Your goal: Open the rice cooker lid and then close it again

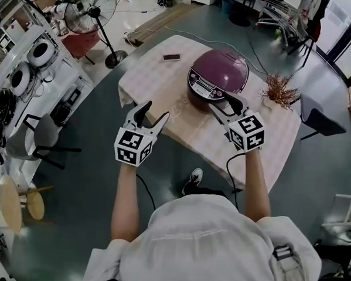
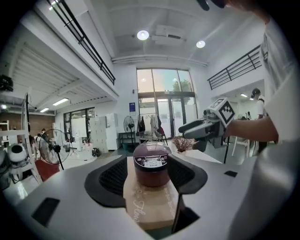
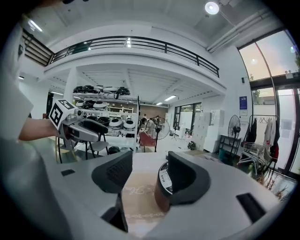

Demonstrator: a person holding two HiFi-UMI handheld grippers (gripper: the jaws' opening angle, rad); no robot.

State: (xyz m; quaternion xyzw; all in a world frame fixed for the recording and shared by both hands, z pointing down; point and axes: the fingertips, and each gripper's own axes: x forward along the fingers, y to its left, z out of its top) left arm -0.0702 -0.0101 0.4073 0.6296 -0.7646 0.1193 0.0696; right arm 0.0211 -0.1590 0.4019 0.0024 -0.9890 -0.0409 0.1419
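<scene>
From my remote seat I see a big, high hall with a dark floor [image 1: 97, 180]. A railed gallery [image 3: 140, 44] runs above, tall glass doors [image 2: 164, 103] stand on the far side, and shelving [image 1: 33, 59] on the left holds round white devices. A pedestal fan [image 1: 91, 12] stands far left.

In the middle is the bench [image 1: 281, 142] under a pale checked cloth. A tan mat [image 2: 150, 206] lies across it, reaching the near edge.

The rice cooker [image 1: 220, 72] sits on that mat, toward the far side of the bench. It is dark purple and domed, its lid [image 2: 152, 149] is down, and its control panel faces me.

The left gripper [image 1: 153, 115] hangs over the near left edge of the bench, well short of the cooker. Its fingers [image 2: 112, 176] are spread with nothing pinched.

The right gripper [image 1: 224, 104] is just in front of the cooker's panel. Its fingers [image 3: 115, 171] are also spread and hold nothing, and the right one hides part of the cooker.

A dried plant [image 1: 279, 89] stands at the right of the bench. A flat dark slab [image 1: 171, 57] lies far left on the cloth.

The mat carries pale cursive script and the panel has a white label. Both are too blurred for me to read.
</scene>
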